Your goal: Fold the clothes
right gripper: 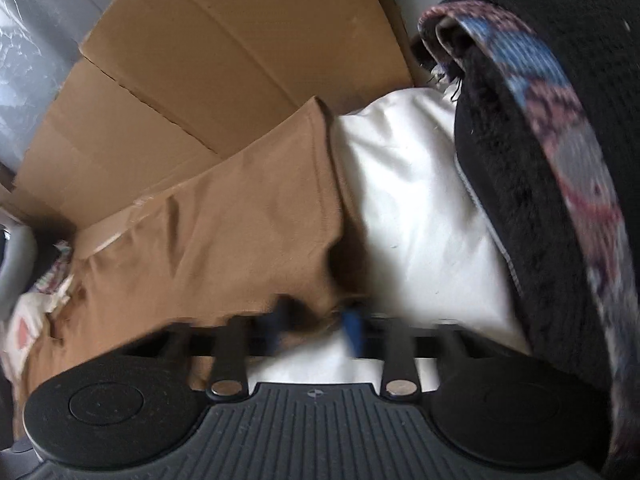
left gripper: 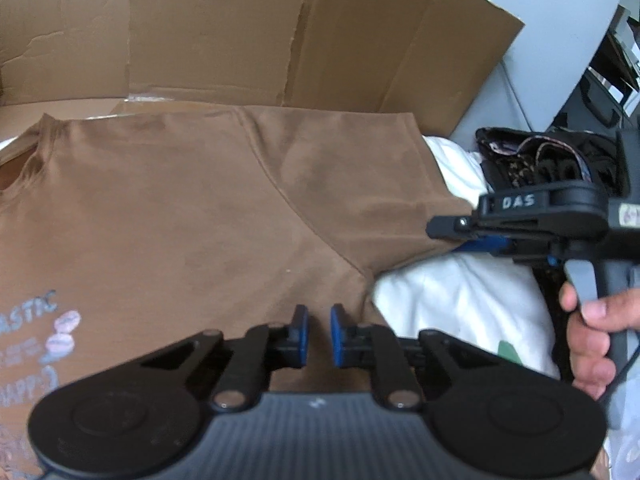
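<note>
A brown T-shirt lies flat on cardboard, with pale printed lettering at its lower left. My left gripper is low over the shirt's side near the armpit. Its blue pads stand a narrow gap apart with brown cloth between them. From the right, my right gripper reaches in and its tips clamp the hem of the sleeve. In the right wrist view the shirt's sleeve runs down into my blurred right gripper, and brown fabric sits between the fingers.
Flattened cardboard lies under and behind the shirt. A white cloth lies right of the sleeve. A black fuzzy garment with a patterned band is heaped further right. A person's hand grips the right gripper's handle.
</note>
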`<state>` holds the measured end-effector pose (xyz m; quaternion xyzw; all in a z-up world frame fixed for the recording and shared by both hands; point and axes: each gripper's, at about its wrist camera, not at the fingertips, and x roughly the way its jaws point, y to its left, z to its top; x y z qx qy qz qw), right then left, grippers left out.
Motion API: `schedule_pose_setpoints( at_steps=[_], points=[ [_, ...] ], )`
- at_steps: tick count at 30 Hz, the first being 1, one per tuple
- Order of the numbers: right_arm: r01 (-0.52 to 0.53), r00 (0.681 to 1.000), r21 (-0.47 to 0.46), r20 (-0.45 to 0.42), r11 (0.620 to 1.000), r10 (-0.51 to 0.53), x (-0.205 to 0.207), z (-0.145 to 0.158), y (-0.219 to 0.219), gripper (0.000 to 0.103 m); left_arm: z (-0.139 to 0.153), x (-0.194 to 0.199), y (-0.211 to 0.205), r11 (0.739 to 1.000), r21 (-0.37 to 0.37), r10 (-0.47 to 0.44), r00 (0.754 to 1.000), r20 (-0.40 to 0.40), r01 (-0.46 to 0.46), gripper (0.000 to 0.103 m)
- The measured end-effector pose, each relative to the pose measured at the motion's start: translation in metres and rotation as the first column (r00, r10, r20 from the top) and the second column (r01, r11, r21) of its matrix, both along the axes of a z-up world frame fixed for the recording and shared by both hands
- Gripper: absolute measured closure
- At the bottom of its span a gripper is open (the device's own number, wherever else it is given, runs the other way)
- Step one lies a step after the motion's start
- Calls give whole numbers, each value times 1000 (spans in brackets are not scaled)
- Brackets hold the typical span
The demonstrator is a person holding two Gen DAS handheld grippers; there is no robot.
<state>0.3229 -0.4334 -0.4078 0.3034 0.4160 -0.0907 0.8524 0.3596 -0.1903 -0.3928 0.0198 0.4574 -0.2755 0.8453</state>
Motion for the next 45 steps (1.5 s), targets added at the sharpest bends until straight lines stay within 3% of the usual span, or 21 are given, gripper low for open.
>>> schedule_pose_setpoints(
  at_steps=[8, 20, 34, 45],
  points=[
    [-52, 991, -31, 124, 998, 55, 3, 39, 1, 97, -2, 0, -6, 1000, -14, 24, 1000, -16, -25, 91],
    [-209, 952, -64, 216, 976, 217, 8, 76, 24, 97, -8, 6, -22, 996, -54, 62, 997, -48, -65, 95],
    [-366, 908, 24, 226, 930, 352, 7, 81, 56, 97, -19, 6, -22, 982, -129, 129, 987, -99, -141, 97],
    [-405, 905, 148, 202, 902, 374, 7, 69, 70, 98, -26, 6, -23, 965, -187, 160, 979, -128, -182, 97]
  ],
)
